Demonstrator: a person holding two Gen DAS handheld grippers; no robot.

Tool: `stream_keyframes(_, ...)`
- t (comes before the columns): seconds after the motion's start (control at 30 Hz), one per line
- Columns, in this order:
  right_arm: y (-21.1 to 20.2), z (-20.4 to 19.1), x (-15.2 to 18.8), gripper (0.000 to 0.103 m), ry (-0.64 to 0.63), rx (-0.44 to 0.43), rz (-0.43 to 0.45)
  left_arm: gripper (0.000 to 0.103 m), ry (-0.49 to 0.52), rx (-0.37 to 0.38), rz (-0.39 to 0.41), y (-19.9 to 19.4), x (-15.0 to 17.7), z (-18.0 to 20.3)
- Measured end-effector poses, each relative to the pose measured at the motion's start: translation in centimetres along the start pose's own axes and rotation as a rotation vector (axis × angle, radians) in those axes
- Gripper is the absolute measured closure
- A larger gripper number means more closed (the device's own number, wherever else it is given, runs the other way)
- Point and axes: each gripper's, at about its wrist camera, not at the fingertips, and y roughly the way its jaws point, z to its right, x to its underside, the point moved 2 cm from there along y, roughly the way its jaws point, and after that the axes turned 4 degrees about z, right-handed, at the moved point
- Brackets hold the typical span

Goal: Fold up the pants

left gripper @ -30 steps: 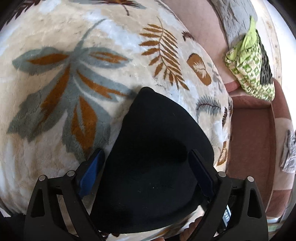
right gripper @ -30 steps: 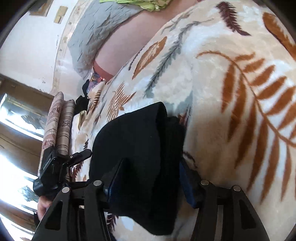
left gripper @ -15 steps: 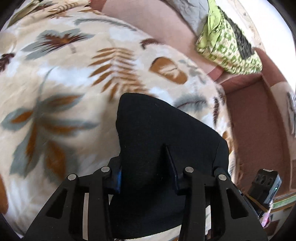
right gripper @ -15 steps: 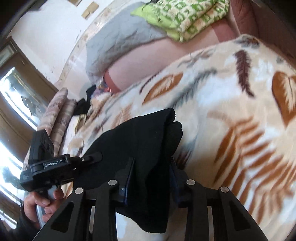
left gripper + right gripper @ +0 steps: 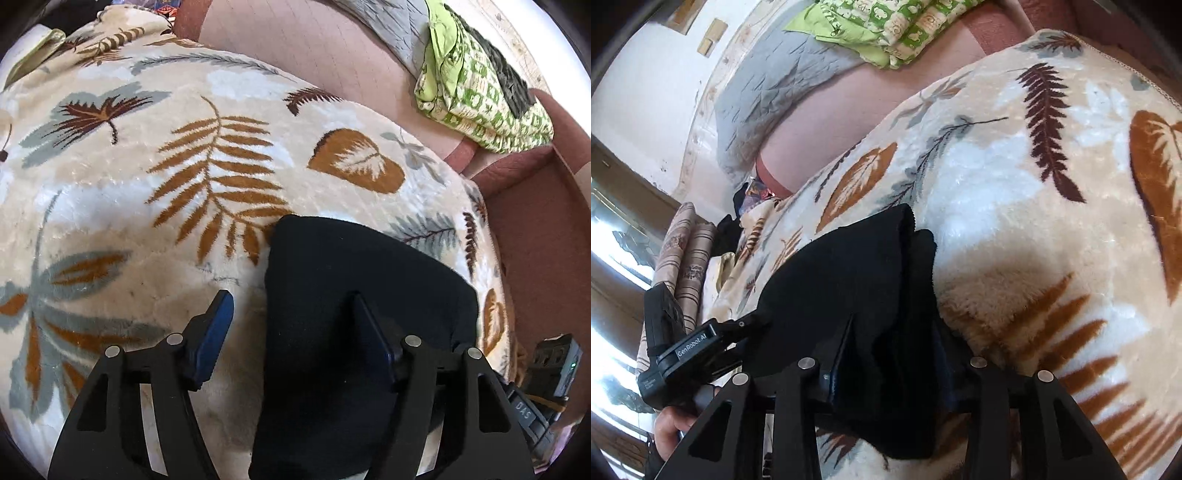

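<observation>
The black pants [image 5: 354, 291] lie folded into a compact bundle on a cream blanket with leaf prints [image 5: 166, 192]. My left gripper [image 5: 291, 317] is open at the bundle's left edge: its left finger is over bare blanket, its right finger over the black cloth. In the right wrist view the pants [image 5: 849, 280] show stacked layers. My right gripper [image 5: 894, 343] has its jaws part open around the bundle's near end; whether the pads press the cloth is hidden. The left gripper's body [image 5: 694, 347] shows at the pants' left side.
A green patterned cushion [image 5: 480, 85] and a grey quilt [image 5: 775, 85] lie on the pinkish sofa back [image 5: 314, 48] beyond the blanket. The brown sofa seat [image 5: 543, 229] drops off at the right. Striped rolled cloth [image 5: 687, 258] lies at the far left.
Both grippers closed on the bundle half a second ago. The left has now opened and shifted to the bundle's left edge. The right gripper's jaws have widened around the cloth.
</observation>
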Motion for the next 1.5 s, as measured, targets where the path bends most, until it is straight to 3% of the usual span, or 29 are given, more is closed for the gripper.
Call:
stream_keyframes(0.1,-2.1,-0.6,-0.2,0.065,-0.019,0.049,0.069,0.035,0.017,-0.006,0.12,-2.6,-0.7,0.2)
stream_keyframes(0.2,-5.4,-4.3,0.1,0.065,-0.265,0.173,0.223,0.035,0.044,0.064,0.209,-4.7,-1.0,1.2)
stream_keyframes(0.3,-7.0,-8.6,1.8,0.065,-0.522,0.138,0.309,0.035,0.056,0.154,0.172,-4.4,-0.8,2.1)
stream_keyframes(0.37,-5.6,-9.2,2.7,0.065,-0.581,0.112,0.236,0.035,0.02,0.192,0.067,-2.6,-0.4,2.0)
stream_keyframes(0.4,-3.9,-8.7,3.2,0.065,-0.584,0.147,0.144,0.035,-0.01,0.201,0.006,-1.4,-0.1,1.8)
stream_keyframes(0.47,-0.5,-6.5,4.5,0.064,-0.555,0.219,-0.074,0.036,-0.055,0.201,-0.037,-0.3,0.3,1.0)
stream_keyframes(0.53,-1.0,-6.9,5.0,0.065,-0.616,0.222,-0.042,0.035,-0.053,0.199,-0.039,-0.4,0.1,1.0)
stream_keyframes(0.7,-1.6,-7.6,4.8,0.064,-0.626,0.217,-0.016,0.035,0.009,0.151,-0.009,-1.1,0.8,2.3)
stream_keyframes(0.8,-3.1,-8.8,2.8,0.064,-0.605,0.184,0.132,0.035,0.024,0.143,0.003,-1.3,0.9,2.4)
stream_keyframes(0.87,-3.3,-9.8,1.2,0.064,-0.636,0.239,0.26,0.034,0.023,0.137,-0.002,-1.0,1.0,2.1)
stream_keyframes(0.93,-2.4,-10.1,0.0,0.064,-0.655,0.273,0.324,0.034,0.029,0.132,0.0,-0.9,1.0,2.2)
stream_keyframes(1.0,-0.6,-9.7,-0.6,0.064,-0.64,0.283,0.281,0.034,0.04,0.13,0.004,-0.9,1.1,2.2)
stream_keyframes(1.1,3.7,-6.8,-0.5,0.064,-0.58,0.284,0.08,0.033,0.049,0.127,0.007,-0.8,1.3,2.4)
stream_keyframes(1.23,2.4,-6.2,-0.9,0.064,-0.515,0.24,0.095,0.029,0.071,0.098,0.03,-0.7,1.5,2.8)
stream_keyframes(1.3,1.8,-6.3,-1.0,0.064,-0.512,0.246,0.117,0.024,0.077,0.096,0.047,-0.7,1.7,3.0)
stream_keyframes(1.5,-3.4,-7.4,0.6,0.063,-0.465,0.266,0.224,0.024,0.152,0.045,0.039,-0.5,2.0,3.6)
